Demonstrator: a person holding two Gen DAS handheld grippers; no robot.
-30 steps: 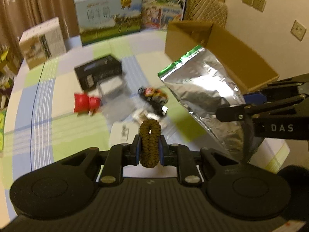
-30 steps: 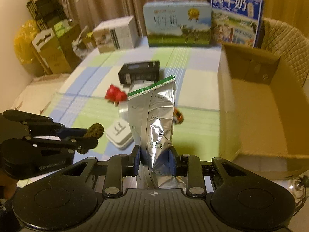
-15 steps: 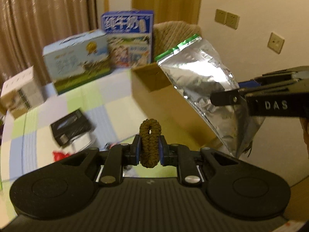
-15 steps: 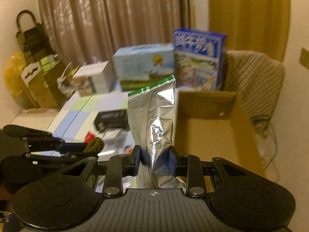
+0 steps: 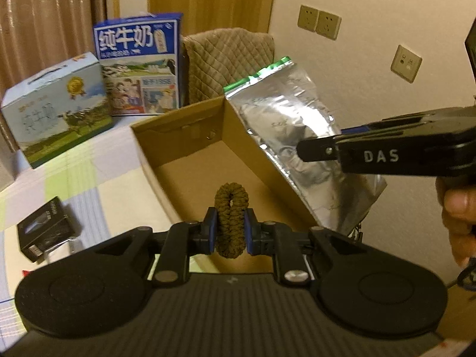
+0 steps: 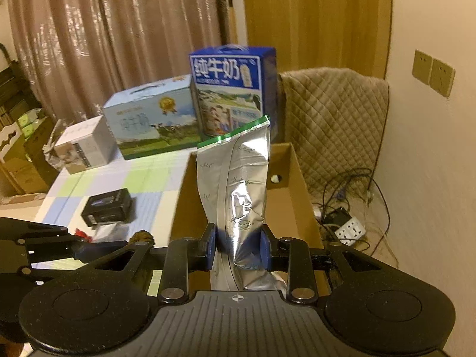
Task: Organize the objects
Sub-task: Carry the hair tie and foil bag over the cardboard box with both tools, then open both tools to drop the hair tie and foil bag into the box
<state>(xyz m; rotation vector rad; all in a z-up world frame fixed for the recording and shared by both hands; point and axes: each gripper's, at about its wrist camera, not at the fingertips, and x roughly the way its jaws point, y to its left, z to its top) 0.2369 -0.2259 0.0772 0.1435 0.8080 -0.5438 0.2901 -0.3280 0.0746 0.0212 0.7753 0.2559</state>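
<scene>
Both grippers have swung from counter (image 5: 89,175) to box (image 5: 190,163). Left gripper (image 5: 231,232) pinches soft scrunchie (image 5: 231,208) mid-loop; right gripper (image 6: 238,248) clamps crinkly, probably light pouch (image 6: 235,178) low, top at 12 o'clock.

Both wrist views look obliquely down from just above the cardboard box (image 5: 190,160), the left from beside the right; they share its interior and the milk cartons (image 6: 229,89) behind
</scene>
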